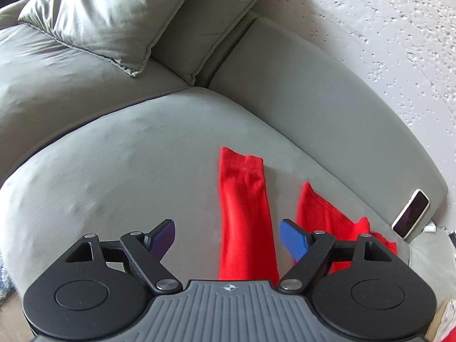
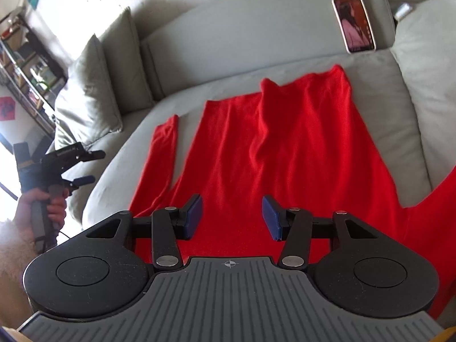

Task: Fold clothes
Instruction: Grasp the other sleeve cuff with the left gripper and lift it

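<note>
Each camera rides its own gripper, tilted down over the grey sofa (image 1: 114, 154) – both catch the red garment (image 2: 270, 148) and the phone (image 2: 354, 22) – the right one sits closer
</note>
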